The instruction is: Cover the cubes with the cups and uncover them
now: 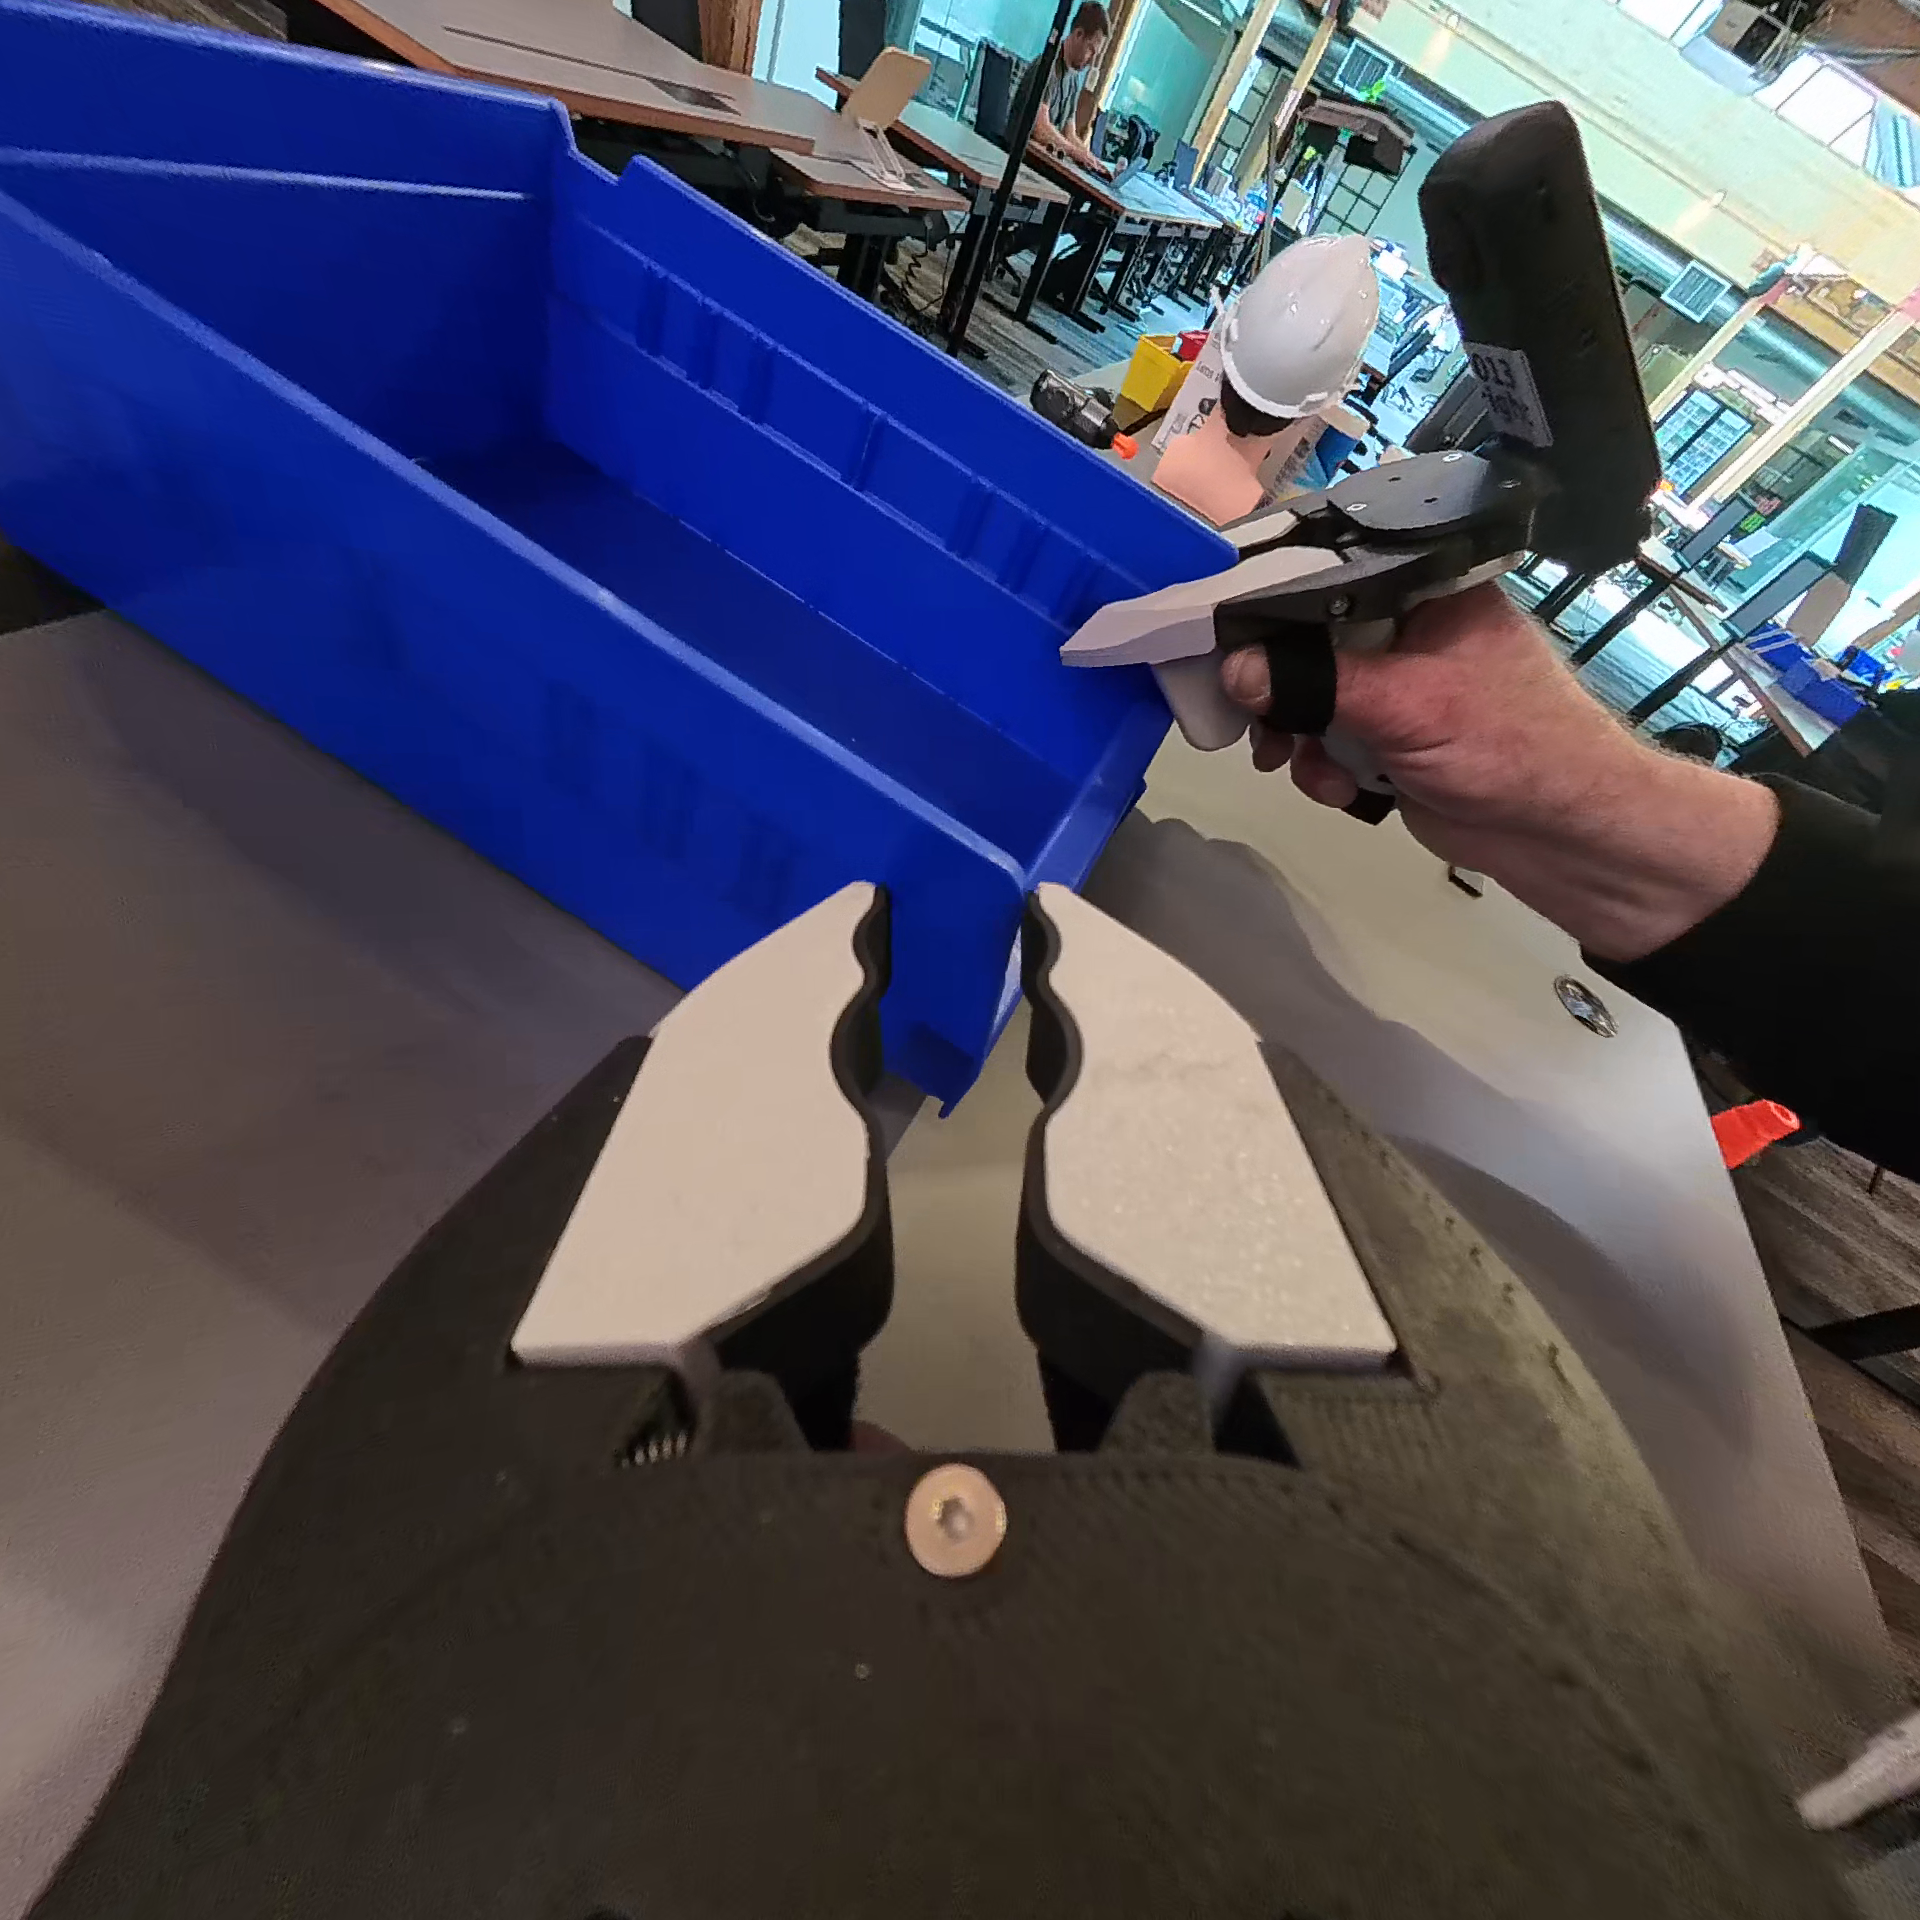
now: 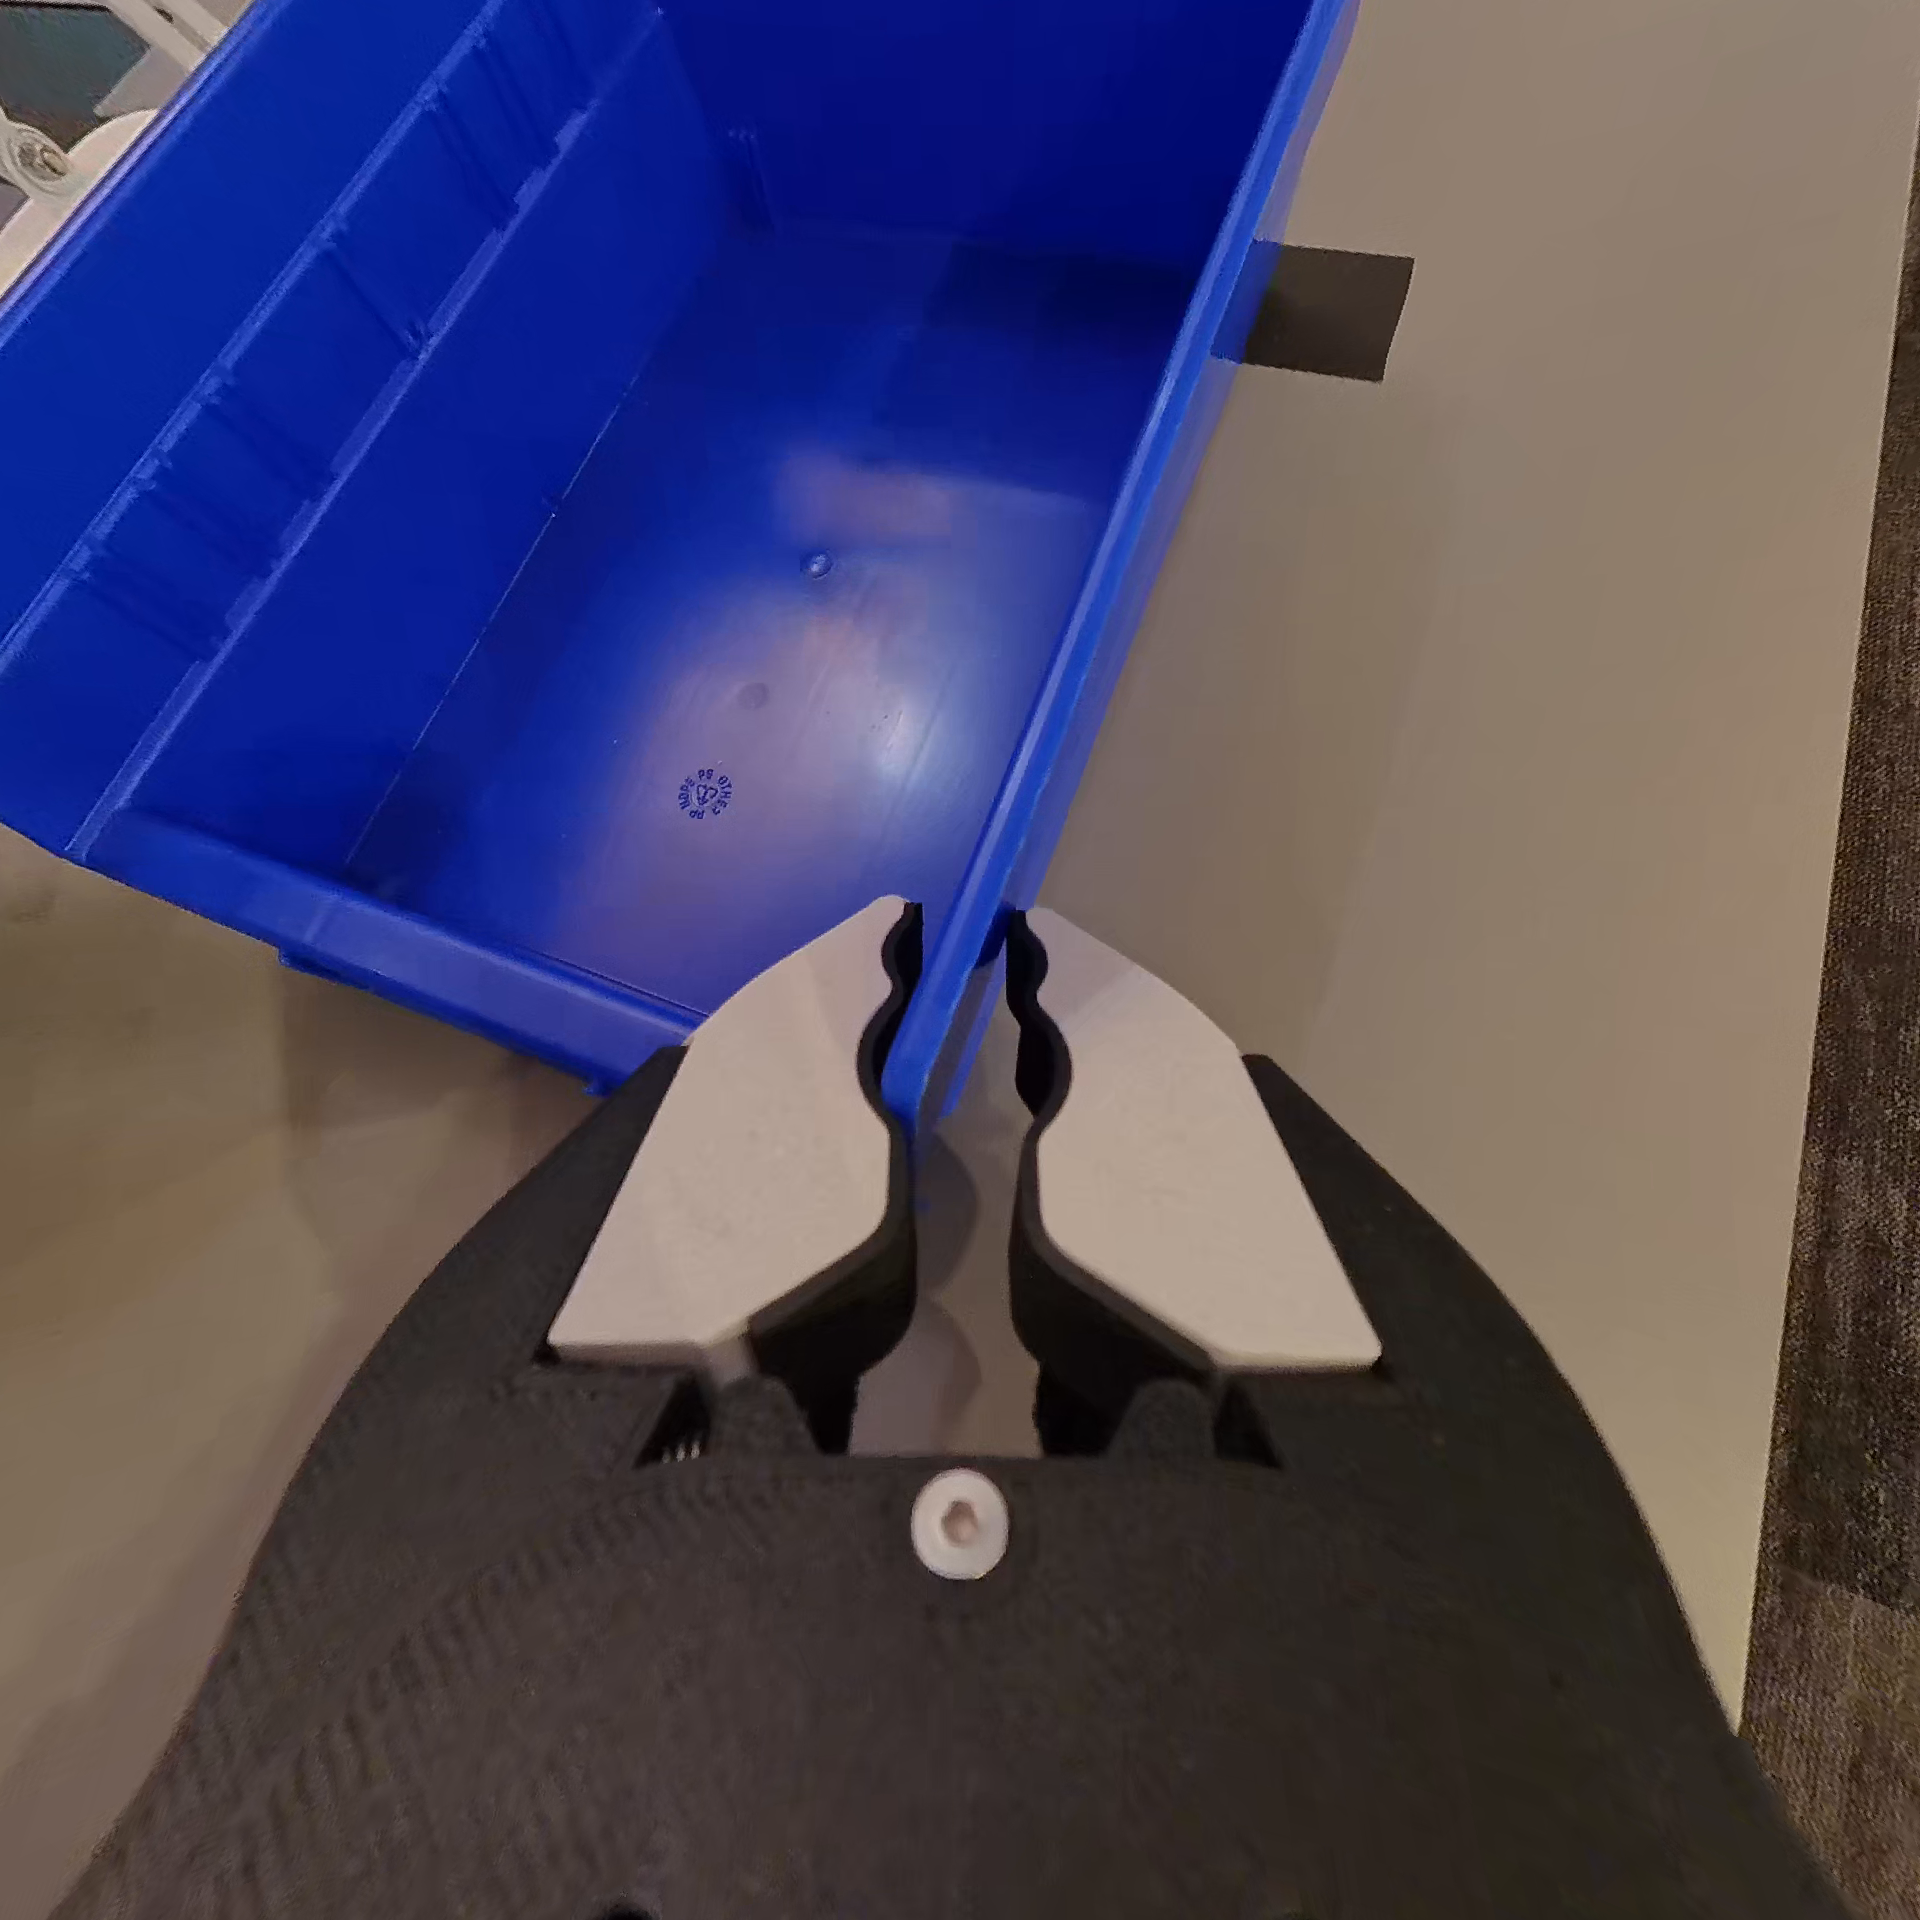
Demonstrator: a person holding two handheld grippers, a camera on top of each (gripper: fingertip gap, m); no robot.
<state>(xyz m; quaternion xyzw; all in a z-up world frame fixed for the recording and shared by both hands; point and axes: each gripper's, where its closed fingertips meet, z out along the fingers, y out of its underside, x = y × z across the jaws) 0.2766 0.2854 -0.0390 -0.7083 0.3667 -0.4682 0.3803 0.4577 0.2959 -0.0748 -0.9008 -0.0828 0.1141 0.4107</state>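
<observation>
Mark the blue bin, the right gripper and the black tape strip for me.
blue bin (image 2: 727, 582): right wrist view, inside floor.
right gripper (image 2: 961, 920): right wrist view, between fingertips straddling the bin wall.
black tape strip (image 2: 1335, 317): right wrist view, its middle.

Open-plan workshop: rows of desks (image 1: 644, 99), a seated person (image 1: 1065, 99), and a hard hat (image 1: 1304, 322) on a mannequin head.
</observation>
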